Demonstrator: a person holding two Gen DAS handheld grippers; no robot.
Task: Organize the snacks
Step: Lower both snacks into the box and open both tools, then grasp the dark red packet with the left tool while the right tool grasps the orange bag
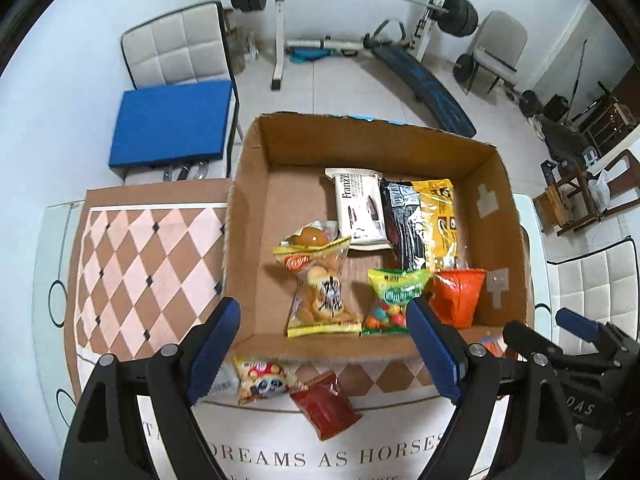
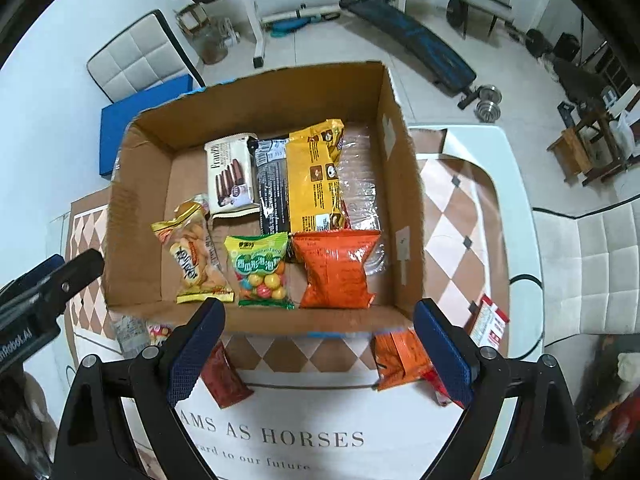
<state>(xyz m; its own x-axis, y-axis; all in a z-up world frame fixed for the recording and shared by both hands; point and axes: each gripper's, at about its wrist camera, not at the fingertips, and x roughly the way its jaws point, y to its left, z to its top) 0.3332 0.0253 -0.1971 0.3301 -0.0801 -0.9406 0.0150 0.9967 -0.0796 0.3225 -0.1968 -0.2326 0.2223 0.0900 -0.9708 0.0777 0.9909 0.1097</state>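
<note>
An open cardboard box [image 1: 248, 240] [image 2: 136, 200] stands on the table. It holds a white wafer pack [image 1: 360, 208], a black pack [image 1: 404, 224], a yellow pack [image 2: 314, 176], a biscuit bag [image 1: 320, 292], a green candy bag [image 2: 260, 268] and an orange bag [image 2: 336, 268]. In front of the box lie a panda pack [image 1: 264, 380], a red pack [image 1: 326, 404] [image 2: 224, 376], an orange pack [image 2: 400, 360] and a red-white pack [image 2: 490, 322]. My left gripper [image 1: 323, 308] hangs open above the box's near wall, holding nothing. My right gripper [image 2: 319, 306] is open and empty too, to the right of the left one.
A diamond-patterned cloth [image 1: 140, 264] covers the white table [image 2: 516, 184]. White padded chairs [image 1: 176, 48] [image 2: 600, 264] stand beside it, one bearing a blue cushion [image 1: 172, 124]. A barbell rack [image 1: 280, 20] and a weight bench [image 2: 416, 44] fill the floor behind.
</note>
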